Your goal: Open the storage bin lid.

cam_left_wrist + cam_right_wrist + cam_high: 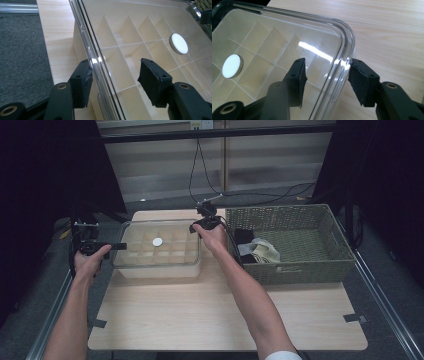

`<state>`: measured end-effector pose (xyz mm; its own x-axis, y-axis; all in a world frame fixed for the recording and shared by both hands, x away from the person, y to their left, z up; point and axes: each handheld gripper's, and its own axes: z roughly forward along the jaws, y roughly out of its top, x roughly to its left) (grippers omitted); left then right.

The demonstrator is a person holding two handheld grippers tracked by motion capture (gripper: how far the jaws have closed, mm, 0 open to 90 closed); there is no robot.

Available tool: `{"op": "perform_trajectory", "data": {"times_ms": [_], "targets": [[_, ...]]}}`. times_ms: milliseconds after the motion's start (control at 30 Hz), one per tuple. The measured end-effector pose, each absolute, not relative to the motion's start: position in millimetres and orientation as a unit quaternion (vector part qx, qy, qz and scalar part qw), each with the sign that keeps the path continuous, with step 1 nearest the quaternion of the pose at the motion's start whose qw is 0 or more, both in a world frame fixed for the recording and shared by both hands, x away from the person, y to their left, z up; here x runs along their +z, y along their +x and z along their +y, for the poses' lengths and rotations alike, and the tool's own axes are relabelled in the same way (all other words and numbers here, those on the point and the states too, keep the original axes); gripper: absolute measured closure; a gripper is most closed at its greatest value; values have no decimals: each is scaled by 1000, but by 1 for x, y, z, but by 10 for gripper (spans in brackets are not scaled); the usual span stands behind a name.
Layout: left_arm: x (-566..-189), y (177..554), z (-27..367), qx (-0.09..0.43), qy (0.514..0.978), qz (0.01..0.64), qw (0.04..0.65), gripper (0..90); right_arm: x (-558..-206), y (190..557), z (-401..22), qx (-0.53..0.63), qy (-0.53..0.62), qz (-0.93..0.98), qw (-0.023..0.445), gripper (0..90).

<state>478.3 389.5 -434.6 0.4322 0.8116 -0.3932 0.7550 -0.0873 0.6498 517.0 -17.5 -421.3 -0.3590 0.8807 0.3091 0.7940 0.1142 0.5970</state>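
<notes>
A clear plastic lid [145,227] covers a pale box split into several compartments, at the back left of the table. A white round disc [157,241] sits on the lid [140,10], also seen as the disc [178,43] in the left gripper view. My left gripper [120,246] is at the box's left edge; its jaws [115,67] straddle the lid's rim [82,32] with a gap on the inner side. My right gripper [197,227] is at the far right corner; its jaws [327,65] stand open on either side of the lid's rim [347,42].
A woven basket [300,215] stands right of the box, touching or nearly touching it, with folded cloth items [257,250] in its left end. The wooden table [225,315] stretches toward me. Dark mats flank it, and cables [200,165] hang behind.
</notes>
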Motion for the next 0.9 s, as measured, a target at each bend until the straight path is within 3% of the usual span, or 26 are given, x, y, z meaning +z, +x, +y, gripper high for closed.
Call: {"op": "perform_trajectory", "data": {"times_ms": [333,900], "targets": [[-429,475,400,26,724,527,444,550,-410,517,-30,387,566,727,43,613],[-413,466,402,50,726,515,452,624,-396,511,-39,417,558,717,32,678]]}}
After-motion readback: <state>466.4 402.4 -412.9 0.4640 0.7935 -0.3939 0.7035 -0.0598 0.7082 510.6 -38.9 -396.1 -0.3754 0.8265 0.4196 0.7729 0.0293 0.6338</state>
